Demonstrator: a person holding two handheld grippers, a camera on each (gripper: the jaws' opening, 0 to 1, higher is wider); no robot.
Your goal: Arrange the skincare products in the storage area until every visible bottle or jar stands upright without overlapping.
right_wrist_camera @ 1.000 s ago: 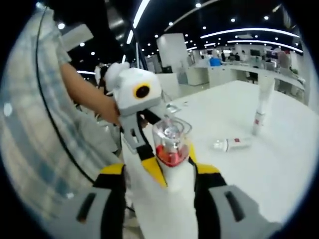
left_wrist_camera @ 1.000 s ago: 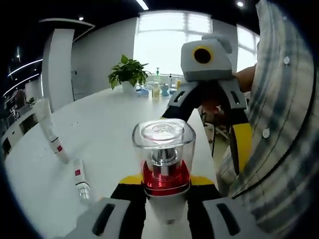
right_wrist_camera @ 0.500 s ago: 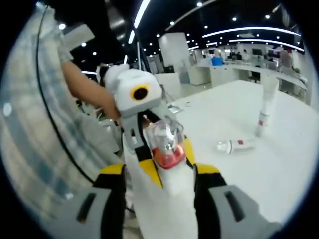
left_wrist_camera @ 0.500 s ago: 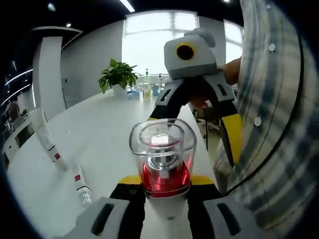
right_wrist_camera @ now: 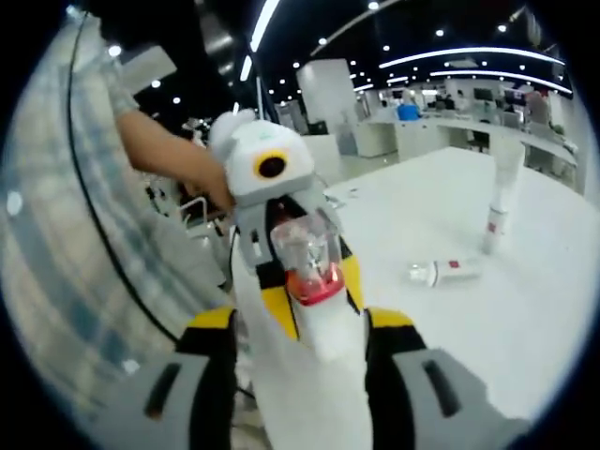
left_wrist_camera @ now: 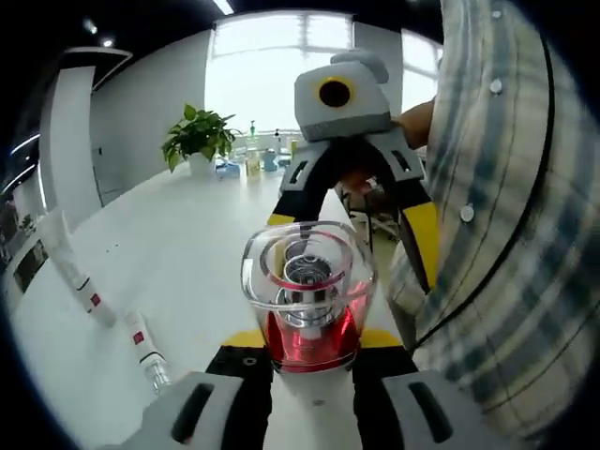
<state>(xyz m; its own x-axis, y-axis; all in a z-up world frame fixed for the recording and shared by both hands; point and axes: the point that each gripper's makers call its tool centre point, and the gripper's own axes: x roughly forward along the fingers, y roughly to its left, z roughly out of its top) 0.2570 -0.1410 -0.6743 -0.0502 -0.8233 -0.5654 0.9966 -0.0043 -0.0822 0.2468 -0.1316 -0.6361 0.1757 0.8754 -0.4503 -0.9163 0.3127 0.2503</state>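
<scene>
A bottle [left_wrist_camera: 309, 291] with a clear cap and a red middle sits between my left gripper's [left_wrist_camera: 309, 342] jaws, which are shut on its red part. Its cap tips toward the left gripper view's camera. My right gripper [left_wrist_camera: 352, 234] faces it from behind with its yellow-tipped jaws spread wide, open and apart from the bottle. In the right gripper view the bottle [right_wrist_camera: 305, 258] hangs in the left gripper [right_wrist_camera: 305, 291], beyond my right gripper [right_wrist_camera: 300, 323]. One white tube [left_wrist_camera: 66, 262] [right_wrist_camera: 502, 192] stands upright on the table. Another tube [left_wrist_camera: 145, 352] [right_wrist_camera: 441, 272] lies flat near it.
The long white table [left_wrist_camera: 187, 244] runs toward a potted plant [left_wrist_camera: 197, 141] and several small bottles [left_wrist_camera: 253, 161] at its far end. A person's checked shirt [left_wrist_camera: 506, 234] stands close beside the table's edge. More desks [right_wrist_camera: 450, 131] lie in the background.
The bottle has tipped so the top of its cap faces the left gripper's camera more. In the right gripper view the left gripper and bottle have risen slightly. The tubes have not moved.
</scene>
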